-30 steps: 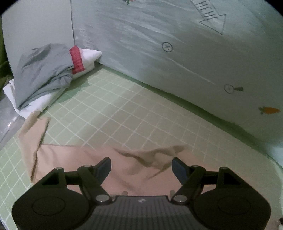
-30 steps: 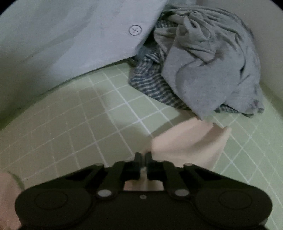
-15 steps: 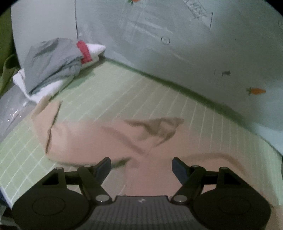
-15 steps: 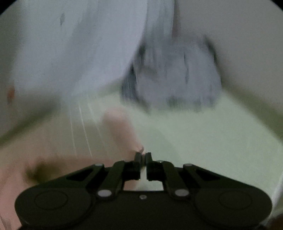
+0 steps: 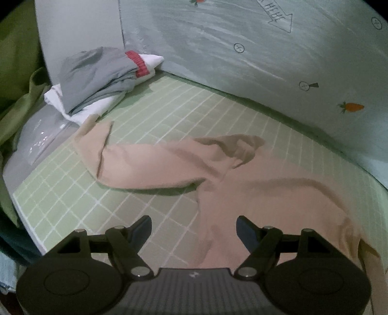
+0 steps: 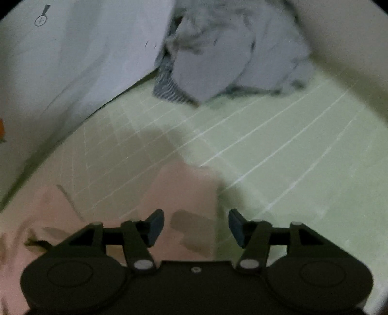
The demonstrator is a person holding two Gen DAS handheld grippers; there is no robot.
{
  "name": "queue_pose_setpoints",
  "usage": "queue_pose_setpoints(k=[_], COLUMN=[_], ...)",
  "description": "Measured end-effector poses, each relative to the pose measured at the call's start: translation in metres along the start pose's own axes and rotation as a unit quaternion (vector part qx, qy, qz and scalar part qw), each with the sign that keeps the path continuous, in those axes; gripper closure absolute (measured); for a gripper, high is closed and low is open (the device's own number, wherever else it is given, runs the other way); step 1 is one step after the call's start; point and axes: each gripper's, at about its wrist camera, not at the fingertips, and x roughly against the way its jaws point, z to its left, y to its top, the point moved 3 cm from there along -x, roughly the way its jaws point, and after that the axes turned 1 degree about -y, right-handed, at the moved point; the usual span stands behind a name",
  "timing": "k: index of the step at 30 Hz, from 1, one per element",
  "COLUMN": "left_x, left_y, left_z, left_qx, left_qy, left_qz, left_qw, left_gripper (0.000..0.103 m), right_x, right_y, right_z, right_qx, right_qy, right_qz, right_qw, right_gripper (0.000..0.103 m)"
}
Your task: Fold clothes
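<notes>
With the left gripper (image 5: 194, 226) spread empty and the right gripper (image 6: 196, 226) opening off the crumpled peach cotton garment (image 5: 254, 193), spreading seems underway; next, regrip an edge.

Green grid mat (image 5: 169, 109), grey-blue wall (image 5: 218, 48) w/ carrot sticker (image 5: 352, 107) & arrow drawing (image 5: 278, 18).

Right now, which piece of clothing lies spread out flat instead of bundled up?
The peach garment, spread across the green mat; the grey and white clothes sit piled in the corner.
</notes>
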Motion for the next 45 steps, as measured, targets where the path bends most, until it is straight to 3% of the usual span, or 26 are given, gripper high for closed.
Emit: queue_pose_setpoints(k=[2, 3, 4, 6, 8, 11, 13, 15, 17, 19, 21, 22, 24, 26, 28, 30, 37, 45], left_x=[0.002, 0.003, 0.003, 0.004, 0.005, 0.005, 0.002, -0.002, -0.006, -0.006, -0.008, -0.009, -0.013, -0.017, -0.022, -0.029, -0.084, -0.186], left_y=[-0.004, -0.005, -0.006, -0.008, -0.01, -0.014, -0.018, -0.023, -0.027, -0.027, -0.025, -0.023, -0.017, -0.007, 0.005, 0.019, 0.087, 0.125], left_z=[-0.004, -0.006, -0.009, -0.015, -0.022, -0.03, -0.033, -0.034, -0.036, -0.034, -0.031, -0.029, -0.027, -0.024, -0.022, -0.02, -0.026, -0.076], left_qx=[-0.002, -0.003, -0.004, -0.008, -0.013, -0.024, -0.026, -0.028, -0.029, -0.033, -0.032, -0.031, -0.028, -0.027, -0.025, -0.025, -0.045, -0.131], left_qy=[0.001, 0.001, 0.0, -0.003, -0.005, -0.007, -0.009, -0.012, -0.015, -0.013, -0.01, -0.008, -0.005, -0.002, 0.0, 0.0, -0.016, -0.065], left_qz=[0.0, -0.001, -0.001, -0.004, -0.008, -0.011, -0.003, 0.008, 0.018, 0.019, 0.019, 0.019, 0.018, 0.013, 0.006, 0.001, -0.003, 0.021], left_qw=[1.0, 1.0, 1.0, 1.0, 0.9999, 0.9996, 0.9996, 0.9995, 0.9993, 0.9992, 0.9993, 0.9993, 0.9994, 0.9996, 0.9997, 0.9997, 0.9989, 0.989], left_gripper=[0.025, 0.025, 0.025, 0.025, 0.025, 0.025, 0.025, 0.025, 0.025, 0.025, 0.025, 0.025, 0.025, 0.025, 0.025, 0.024, 0.02, 0.019], right_x=[-0.004, -0.005, -0.006, 0.007, 0.041, 0.107, 0.129, 0.112, 0.083, 0.069, 0.067, 0.069, 0.07, 0.068, 0.06, 0.047, -0.008, -0.1], right_y=[0.004, 0.006, 0.009, 0.018, 0.03, 0.042, 0.035, 0.014, -0.008, -0.029, -0.038, -0.036, -0.031, -0.022, -0.011, 0.0, 0.018, 0.017], right_z=[0.006, 0.009, 0.013, 0.017, 0.019, 0.014, 0.004, -0.013, -0.035, -0.053, -0.055, -0.049, -0.035, -0.018, 0.012, 0.044, 0.169, 0.272], right_qx=[0.014, 0.026, 0.038, 0.049, 0.054, 0.056, 0.058, 0.066, 0.05, 0.008, -0.003, 0.0, 0.008, 0.025, 0.056, 0.092, 0.199, 0.277], right_qy=[0.012, 0.013, 0.015, 0.022, 0.032, 0.041, 0.016, -0.04, -0.088, -0.109, -0.123, -0.127, -0.127, -0.099, -0.069, -0.038, 0.056, 0.15], right_qz=[0.001, -0.002, -0.005, -0.046, -0.125, -0.247, -0.284, -0.25, -0.166, -0.103, -0.085, -0.089, -0.097, -0.102, -0.104, -0.1, -0.063, 0.002], right_qw=[1.0, 1.0, 0.999, 0.997, 0.99, 0.966, 0.957, 0.965, 0.981, 0.989, 0.989, 0.988, 0.987, 0.99, 0.991, 0.99, 0.976, 0.949], right_gripper=[0.059, 0.083, 0.098, 0.098, 0.098, 0.098, 0.09, 0.076, 0.082, 0.083, 0.076, 0.067, 0.06, 0.056, 0.039, 0.03, 0.025, 0.025])
